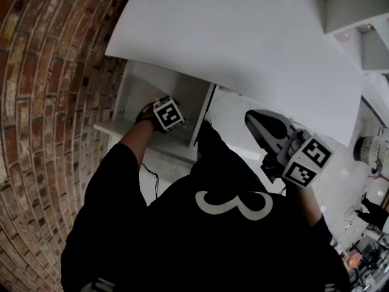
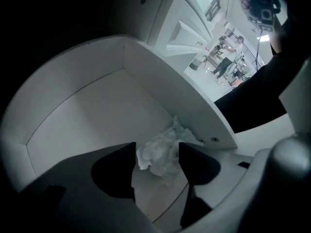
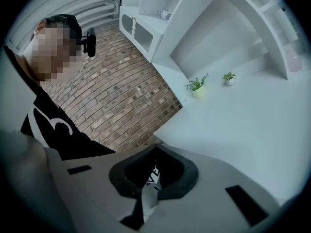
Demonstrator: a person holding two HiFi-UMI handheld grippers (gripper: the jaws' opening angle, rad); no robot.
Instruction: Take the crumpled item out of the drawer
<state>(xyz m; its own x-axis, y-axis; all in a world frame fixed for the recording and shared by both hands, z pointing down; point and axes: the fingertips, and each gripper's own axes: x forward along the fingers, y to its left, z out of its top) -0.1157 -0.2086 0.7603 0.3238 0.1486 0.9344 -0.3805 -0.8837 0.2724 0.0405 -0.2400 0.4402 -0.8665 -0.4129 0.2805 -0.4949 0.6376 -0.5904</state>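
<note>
Left gripper points steeply down into the open white drawer with its jaws standing wide. The crumpled item, a wad of white paper, sits in the gap between them. Neither dark pad visibly presses on it, so it is framed but not gripped. The wad rests on the drawer floor, far along the jaws' line, against the drawer wall on the side of the person's black top. In the head view this gripper's marker cube shows low inside the drawer at the left, under the overhanging white desktop, and its fingertips cannot be seen there. Right gripper is held well apart from the drawer, to the right and out over the pale surface, pointing nearly level with its jaws together. A small pale strip with dark print shows in the slit behind their tips, and whether it belongs to the gripper cannot be told. In the head view its dark jaws taper to one closed point, and its marker cube sits nearer the person. Beyond that, a brick wall curves along the left, and two small potted plants stand on the far white surface below white shelves.
</note>
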